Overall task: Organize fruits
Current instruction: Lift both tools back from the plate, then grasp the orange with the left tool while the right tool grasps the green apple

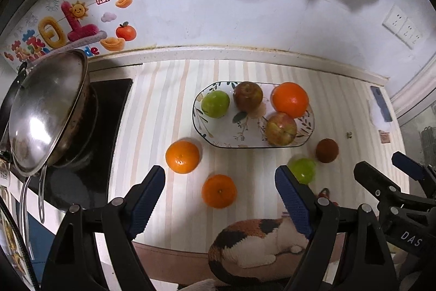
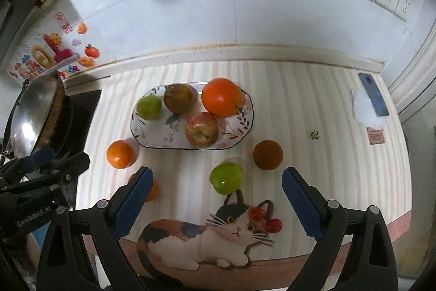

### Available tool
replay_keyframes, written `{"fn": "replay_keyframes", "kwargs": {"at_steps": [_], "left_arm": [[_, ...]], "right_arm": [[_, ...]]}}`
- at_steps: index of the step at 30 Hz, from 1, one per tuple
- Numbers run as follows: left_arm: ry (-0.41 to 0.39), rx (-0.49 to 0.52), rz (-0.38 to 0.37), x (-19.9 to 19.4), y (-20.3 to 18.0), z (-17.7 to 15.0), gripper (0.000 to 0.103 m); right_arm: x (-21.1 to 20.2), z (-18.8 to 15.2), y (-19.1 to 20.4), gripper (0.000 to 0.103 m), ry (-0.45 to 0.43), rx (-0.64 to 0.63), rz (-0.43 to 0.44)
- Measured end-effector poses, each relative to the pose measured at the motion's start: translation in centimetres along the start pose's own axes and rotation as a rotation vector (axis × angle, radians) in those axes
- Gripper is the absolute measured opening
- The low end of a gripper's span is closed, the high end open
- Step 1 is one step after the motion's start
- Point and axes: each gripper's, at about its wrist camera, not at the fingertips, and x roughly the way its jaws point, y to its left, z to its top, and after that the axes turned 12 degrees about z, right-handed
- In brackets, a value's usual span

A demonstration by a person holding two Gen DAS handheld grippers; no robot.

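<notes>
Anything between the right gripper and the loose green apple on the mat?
Nothing: in the right wrist view, only bare printed mat separates the open right gripper from the green apple.

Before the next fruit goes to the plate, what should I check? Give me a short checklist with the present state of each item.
1. Left tongs open and hold nothing: ok.
2. Right tongs open and hold nothing: ok.
3. Free space on the plate, at its front left part: ok.
4. Green apple on the mat lies apart from the brown fruit, ahead of the right tongs: ok.
5. Small orange lies between the left tongs' fingers, apart from the other orange: ok.
6. All fruit on the plate: not ok, four remain on the mat.
</notes>
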Motion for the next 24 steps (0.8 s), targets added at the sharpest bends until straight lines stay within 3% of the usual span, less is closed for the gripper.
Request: {"fn": "replay_keyframes", "kwargs": {"at_steps": [8, 16, 24], "left_arm": [[-0.028, -0.028, -0.033, -2.2, 0.6, -0.7, 0.082], [0.002, -0.043, -0.033, 0.1, 0.4, -0.3, 0.082], [0.232, -0.031, -0.006, 10.1, -1.2, -1.5, 0.082]], "right_arm": [[-2.9, -0.9, 1.3, 0.098, -0.043, -0.004, 0.008], [-0.4, -0.6, -1.2, 0.098, 0.009, 0.111, 0.083], [8.1, -1.7, -7.4, 0.098, 0.145, 0.285, 0.123]]}}
